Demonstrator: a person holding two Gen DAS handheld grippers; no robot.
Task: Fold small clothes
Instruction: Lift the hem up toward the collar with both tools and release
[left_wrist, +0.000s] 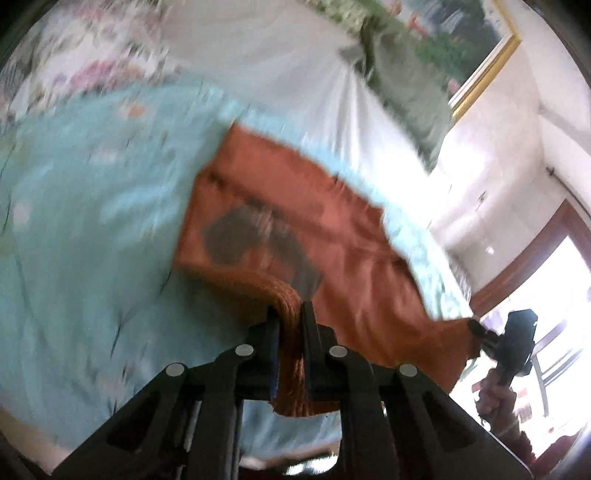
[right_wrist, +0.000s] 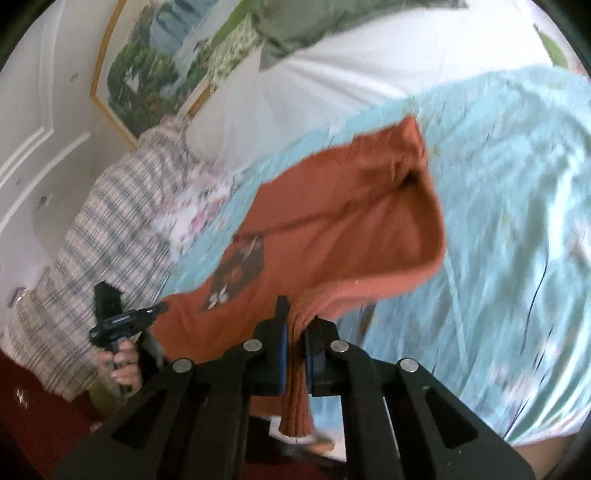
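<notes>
A small rust-orange knit garment (left_wrist: 332, 229) with a dark printed patch hangs stretched above a light blue bedspread (left_wrist: 92, 221). My left gripper (left_wrist: 290, 314) is shut on its ribbed hem. My right gripper (right_wrist: 295, 317) is shut on another ribbed edge of the same garment (right_wrist: 332, 221), which folds over itself at the right. In the left wrist view the right gripper (left_wrist: 476, 328) pinches the garment's far corner. In the right wrist view the left gripper (right_wrist: 159, 308) holds the garment's left corner. Both views are motion-blurred.
The bedspread (right_wrist: 517, 221) covers a bed with a white sheet (left_wrist: 277, 62) beyond it. A green cloth (left_wrist: 406, 81) and a plaid cloth (right_wrist: 122, 206) lie near the bed's edge. A gold-framed picture (right_wrist: 147, 62) hangs on the white wall. Red floor (right_wrist: 44, 417) shows below.
</notes>
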